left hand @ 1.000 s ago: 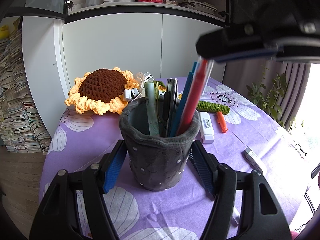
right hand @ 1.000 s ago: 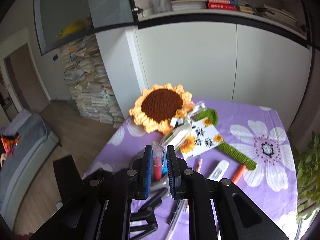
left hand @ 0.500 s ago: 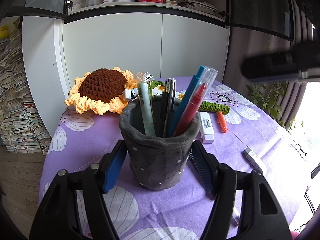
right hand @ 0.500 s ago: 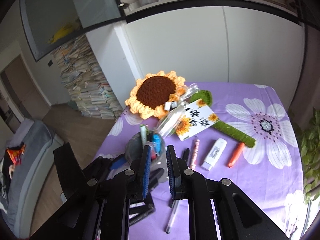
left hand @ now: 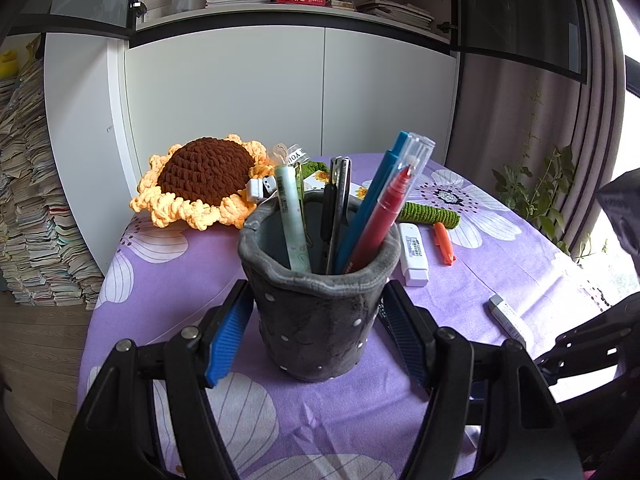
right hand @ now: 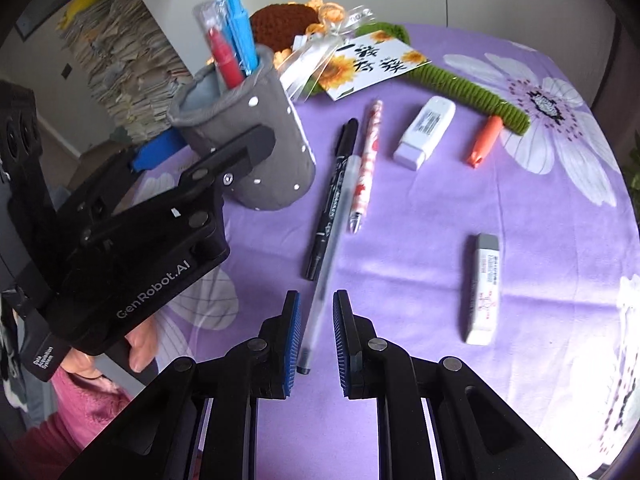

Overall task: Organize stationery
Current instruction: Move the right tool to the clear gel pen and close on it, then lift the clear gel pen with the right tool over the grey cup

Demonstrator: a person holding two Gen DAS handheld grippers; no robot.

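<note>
- Left gripper [left hand: 320, 322]: clamped on the grey cup [left hand: 320, 312], pens standing inside.
- Right gripper [right hand: 314, 340]: nearly closed, pinching nothing, poised over the clear pen [right hand: 326, 264] lying on the cloth [right hand: 520, 240].
- Black pen [right hand: 334, 196], eraser [right hand: 484, 288] ahead.

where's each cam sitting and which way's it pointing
Left wrist: on the left tool, looking level across the table at the grey pen cup between its fingers; only the tool shows.
Right wrist: on the right tool, tilted down at a clear pen between its fingers; a hand and pink sleeve show.
Both see the pen cup, red marker and white eraser.
</note>
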